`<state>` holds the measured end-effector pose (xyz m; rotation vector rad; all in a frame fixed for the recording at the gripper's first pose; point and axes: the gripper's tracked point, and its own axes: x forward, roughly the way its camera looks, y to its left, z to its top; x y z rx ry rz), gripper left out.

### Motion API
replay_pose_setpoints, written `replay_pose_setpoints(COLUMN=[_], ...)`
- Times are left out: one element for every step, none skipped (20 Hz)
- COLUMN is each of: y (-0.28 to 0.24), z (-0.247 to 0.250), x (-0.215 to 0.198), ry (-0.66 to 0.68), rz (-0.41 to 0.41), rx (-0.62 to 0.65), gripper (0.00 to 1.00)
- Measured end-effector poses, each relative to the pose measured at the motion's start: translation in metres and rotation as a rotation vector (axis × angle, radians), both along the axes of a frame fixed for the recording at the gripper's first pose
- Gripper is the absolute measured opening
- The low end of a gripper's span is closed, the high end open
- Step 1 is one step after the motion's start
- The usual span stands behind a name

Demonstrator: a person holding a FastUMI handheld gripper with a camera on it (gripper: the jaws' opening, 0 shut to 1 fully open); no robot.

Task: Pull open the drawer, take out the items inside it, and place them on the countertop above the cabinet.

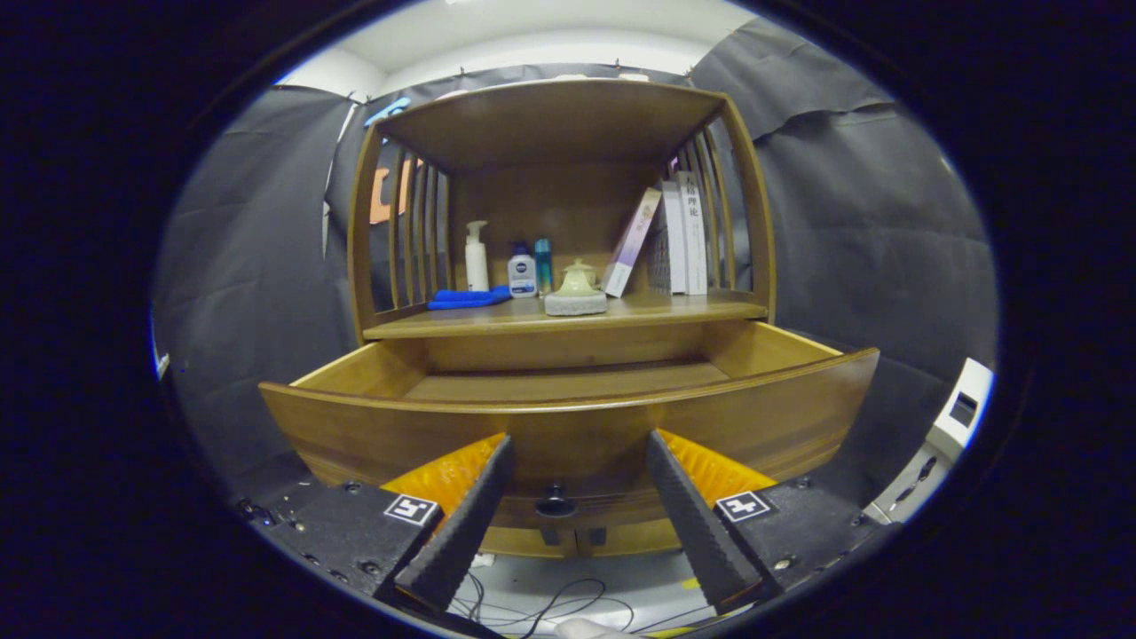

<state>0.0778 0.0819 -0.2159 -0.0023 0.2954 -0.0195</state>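
1. The wooden cabinet (555,133) stands against the booth's dark cloth wall. Its open shelf, the worktop (674,308) above the drawer, runs across its full width.
2. The drawer (568,417) is pulled well out toward the camera. Its curved front panel lies just ahead of the fingers, and its small dark knob (556,504) sits between them, untouched.
3. What shows of the drawer's floor, toward the back, looks bare. The front panel hides the nearer part, so whether anything lies there cannot be told.
4. A row of books (679,235) leans at the worktop's right end.
5. A folded blue cloth (469,299) lies at the left front edge, with a pump bottle (477,256) and two smaller bottles (530,269) behind it.
6. A small lidded pot on a stone base (576,291) sits near the middle of the front edge.
7. The hand-held gripper (577,506) is spread wide and pinches nothing.
8. Judgement: the pulling step looks done, and taking things out is in hand or finished. The next move calls for lifting above the front panel to look down inside.
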Motion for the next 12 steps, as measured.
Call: replay_pose_setpoints(y=[0.001, 0.001, 0.002, 0.002, 0.003, 0.004, 0.006, 0.006, 0.007, 0.007, 0.007, 0.007], z=[0.001, 0.004, 0.006, 0.0, 0.004, 0.002, 0.003, 0.001, -0.001, -0.002, -0.003, -0.002], x=[0.01, 0.02, 0.032, 0.042, 0.051, 0.057, 0.067, 0.077, 0.091, 0.1, 0.107, 0.113], ry=[0.001, -0.007, -0.011, 0.009, -0.008, 0.004, 0.007, 0.011, 0.016, 0.008, 0.012, 0.008], rz=[-0.001, -0.003, -0.008, -0.009, -0.014, -0.017, -0.021, -0.026, -0.03, -0.032, -0.032, -0.033], rx=[0.005, 0.001, 0.002, 0.001, 0.004, 0.001, 0.0, 0.003, 0.004, 0.0, -0.007, -0.008], gripper=[0.99, 0.99, 0.99, 0.99, 0.99, 0.99, 0.99, 0.99, 0.99, 0.99, 0.99, 0.99])
